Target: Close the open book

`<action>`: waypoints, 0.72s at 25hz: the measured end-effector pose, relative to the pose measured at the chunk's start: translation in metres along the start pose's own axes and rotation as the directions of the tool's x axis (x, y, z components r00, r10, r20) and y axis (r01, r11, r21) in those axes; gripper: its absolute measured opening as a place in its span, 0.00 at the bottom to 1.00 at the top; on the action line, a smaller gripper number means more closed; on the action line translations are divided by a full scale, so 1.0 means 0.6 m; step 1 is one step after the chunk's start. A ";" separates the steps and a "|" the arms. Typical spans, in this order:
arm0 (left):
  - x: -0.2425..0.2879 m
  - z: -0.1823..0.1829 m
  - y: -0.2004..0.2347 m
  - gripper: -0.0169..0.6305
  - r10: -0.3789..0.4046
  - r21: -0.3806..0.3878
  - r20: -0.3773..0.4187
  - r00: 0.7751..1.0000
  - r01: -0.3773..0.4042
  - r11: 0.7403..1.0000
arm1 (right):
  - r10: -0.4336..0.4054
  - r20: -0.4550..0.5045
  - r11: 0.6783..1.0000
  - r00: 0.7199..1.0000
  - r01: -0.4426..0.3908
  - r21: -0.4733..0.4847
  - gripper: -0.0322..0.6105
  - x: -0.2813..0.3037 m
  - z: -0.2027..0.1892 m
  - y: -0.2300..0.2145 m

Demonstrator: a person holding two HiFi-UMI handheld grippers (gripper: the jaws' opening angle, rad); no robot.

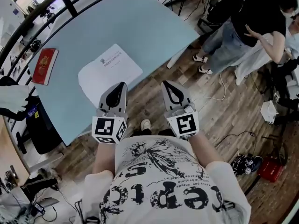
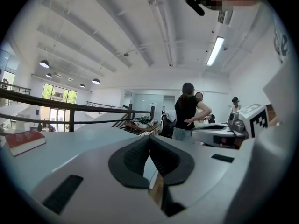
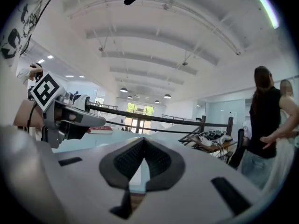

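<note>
Both claws are held out side by side in front of the person's chest. The left claw [image 1: 122,84] has its jaws pressed together with nothing between them, and the right claw [image 1: 164,83] is just as tightly closed and empty. Under the right claw is wooden floor [image 1: 219,111]; the near edge of the light-blue worktop [image 1: 140,27] runs just ahead of it and to its left.

The white book [image 1: 110,71] lies flat on the worktop directly ahead of the left claw's tips, its near corner right at those tips in the head view. Its upper face is white with a few lines of print; I cannot tell whether that is a cover or a page.

Farther out and well to the left of the left claw, a red book [image 1: 45,66] lies closed near the worktop's far left edge. Beyond the right claw, off to its right, people [image 1: 252,27] stand on the floor.
</note>
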State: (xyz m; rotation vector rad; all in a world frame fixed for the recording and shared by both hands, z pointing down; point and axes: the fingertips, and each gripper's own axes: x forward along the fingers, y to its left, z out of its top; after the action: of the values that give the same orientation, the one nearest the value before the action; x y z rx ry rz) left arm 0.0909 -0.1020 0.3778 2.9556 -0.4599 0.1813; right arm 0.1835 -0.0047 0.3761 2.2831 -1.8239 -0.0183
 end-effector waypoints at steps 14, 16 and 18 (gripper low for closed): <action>0.015 -0.010 0.128 0.06 0.431 -0.091 -0.003 0.903 -0.429 0.899 | 0.389 0.066 0.921 0.919 -0.388 -0.022 0.07 0.229 0.017 -0.006; 0.009 -0.020 0.139 0.05 0.509 -0.123 -0.007 0.861 -0.506 0.854 | 0.473 0.068 0.881 0.878 -0.471 -0.042 0.07 0.252 0.021 0.003; 0.005 -0.035 0.145 0.05 0.574 -0.163 -0.003 0.819 -0.567 0.808 | 0.544 0.066 0.839 0.837 -0.541 -0.059 0.07 0.268 0.018 0.009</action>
State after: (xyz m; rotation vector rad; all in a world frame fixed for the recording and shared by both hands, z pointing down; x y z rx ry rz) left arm 0.0645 -0.1814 0.4098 2.5792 -1.3032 0.1293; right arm 0.2138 -0.1625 0.3866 1.6770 -2.4246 -0.0525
